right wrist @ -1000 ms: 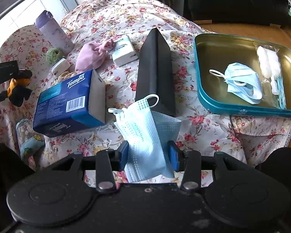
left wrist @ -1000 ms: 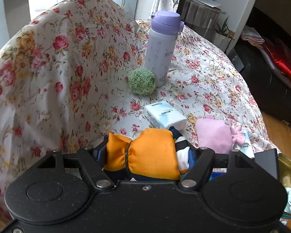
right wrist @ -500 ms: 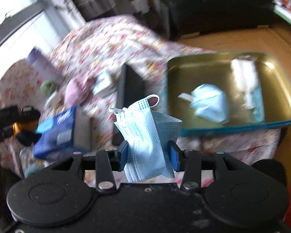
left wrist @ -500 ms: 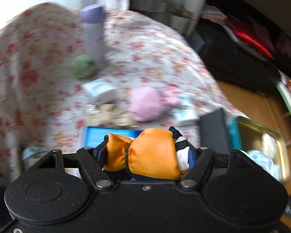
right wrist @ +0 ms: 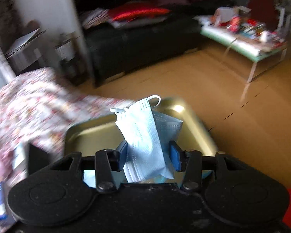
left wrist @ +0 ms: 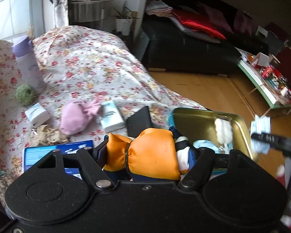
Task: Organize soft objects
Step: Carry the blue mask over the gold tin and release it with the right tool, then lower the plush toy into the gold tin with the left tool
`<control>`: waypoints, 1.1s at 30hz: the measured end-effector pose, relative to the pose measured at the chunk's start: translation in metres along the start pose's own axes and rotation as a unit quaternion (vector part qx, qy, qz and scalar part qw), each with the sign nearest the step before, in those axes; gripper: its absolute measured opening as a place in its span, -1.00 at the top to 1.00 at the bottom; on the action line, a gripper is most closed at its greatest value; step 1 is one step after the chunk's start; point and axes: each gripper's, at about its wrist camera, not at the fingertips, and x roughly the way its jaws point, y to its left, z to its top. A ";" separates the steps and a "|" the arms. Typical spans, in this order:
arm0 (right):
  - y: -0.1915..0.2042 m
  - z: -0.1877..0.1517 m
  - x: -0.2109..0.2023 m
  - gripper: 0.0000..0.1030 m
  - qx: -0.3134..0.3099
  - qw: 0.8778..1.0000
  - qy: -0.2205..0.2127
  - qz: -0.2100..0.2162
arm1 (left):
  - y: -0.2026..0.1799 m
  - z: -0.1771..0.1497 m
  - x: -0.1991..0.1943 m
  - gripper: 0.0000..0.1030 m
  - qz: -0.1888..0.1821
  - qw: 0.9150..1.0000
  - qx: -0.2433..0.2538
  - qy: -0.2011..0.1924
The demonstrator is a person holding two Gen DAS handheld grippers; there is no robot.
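My left gripper (left wrist: 148, 152) is shut on an orange plush toy (left wrist: 153, 151) with a striped blue and white part, just left of the gold tray with a teal rim (left wrist: 194, 120). The tray holds a white packet (left wrist: 223, 130) and a blue face mask (left wrist: 203, 143). In the right wrist view my right gripper (right wrist: 148, 152) hangs over the tray (right wrist: 91, 134); its jaws are opening, and a folded blue face mask (right wrist: 143, 136) sits loosely between the pads. That gripper shows at the right edge of the left wrist view with its mask (left wrist: 261, 125).
On the floral bedspread (left wrist: 91, 66) lie a pink pouch (left wrist: 75, 116), two white tissue packs (left wrist: 112, 116), a green ball (left wrist: 25, 94), a purple bottle (left wrist: 28, 66), a blue tissue box (left wrist: 48, 151) and a black block (left wrist: 139, 120). A black sofa (left wrist: 184, 54) and a cluttered low table (left wrist: 265, 81) stand beyond wooden floor.
Both grippers swung right, from over the bed to the tray. The right jaws have spread and no longer pinch the mask. The left grip on the plush toy is unchanged.
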 end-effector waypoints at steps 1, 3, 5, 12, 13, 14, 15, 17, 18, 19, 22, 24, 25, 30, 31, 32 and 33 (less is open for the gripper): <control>-0.005 0.004 0.005 0.00 0.000 1.000 -0.007 -0.012 | -0.004 0.000 0.000 -0.33 -0.001 1.000 0.003 0.001; -0.015 0.009 0.014 -0.10 0.009 1.000 -0.011 -0.020 | -0.011 -0.001 0.001 -0.33 -0.004 1.000 0.009 0.005; -0.026 0.009 0.019 -0.29 0.026 1.000 -0.009 -0.010 | -0.018 -0.001 0.004 -0.33 -0.007 1.000 0.015 0.010; -0.037 -0.022 0.024 -0.49 0.052 0.999 -0.001 0.007 | -0.040 0.003 0.021 -0.33 -0.009 0.999 0.034 0.027; -0.037 -0.031 0.024 -0.49 0.055 0.998 0.001 0.006 | -0.044 0.004 0.023 -0.33 -0.010 0.999 0.036 0.028; -0.036 -0.038 0.025 -0.49 0.057 0.998 0.002 0.000 | -0.047 0.005 0.026 -0.33 -0.010 0.999 0.039 0.030; -0.035 -0.046 0.025 -0.49 0.059 0.998 0.001 -0.006 | -0.051 0.007 0.029 -0.33 -0.010 0.999 0.043 0.031; -0.034 -0.063 0.023 -0.49 0.056 0.998 -0.007 -0.022 | -0.060 0.010 0.034 -0.33 -0.012 0.998 0.049 0.032; -0.033 -0.071 0.022 -0.49 0.056 0.998 -0.011 -0.030 | -0.064 0.013 0.038 -0.33 -0.015 0.998 0.051 0.033; -0.033 -0.078 0.021 -0.49 0.057 0.998 -0.013 -0.035 | -0.068 0.015 0.041 -0.33 -0.018 0.998 0.053 0.033; -0.037 -0.093 0.020 -0.49 0.070 0.997 -0.013 -0.036 | -0.080 0.023 0.054 -0.33 -0.024 0.997 0.056 0.038; -0.038 -0.102 0.020 -0.49 0.076 0.996 -0.019 -0.037 | -0.087 0.029 0.064 -0.33 -0.031 0.997 0.056 0.041; -0.039 -0.106 0.018 -0.49 0.077 0.996 -0.024 -0.040 | -0.091 0.030 0.068 -0.33 -0.032 0.997 0.055 0.041; -0.035 -0.112 0.016 -0.60 0.069 0.996 -0.047 -0.030 | -0.105 0.040 0.091 -0.34 -0.040 0.997 0.051 0.045; -0.033 -0.111 0.019 -0.60 0.065 0.996 -0.048 -0.030 | -0.107 0.042 0.094 -0.38 -0.042 0.997 0.050 0.044; -0.032 -0.112 0.021 -0.60 0.062 0.997 -0.046 -0.028 | -0.108 0.045 0.097 -0.43 -0.043 0.997 0.047 0.042; -0.031 -0.112 0.023 -0.60 0.060 0.997 -0.044 -0.025 | -0.109 0.046 0.099 -0.47 -0.043 0.997 0.044 0.038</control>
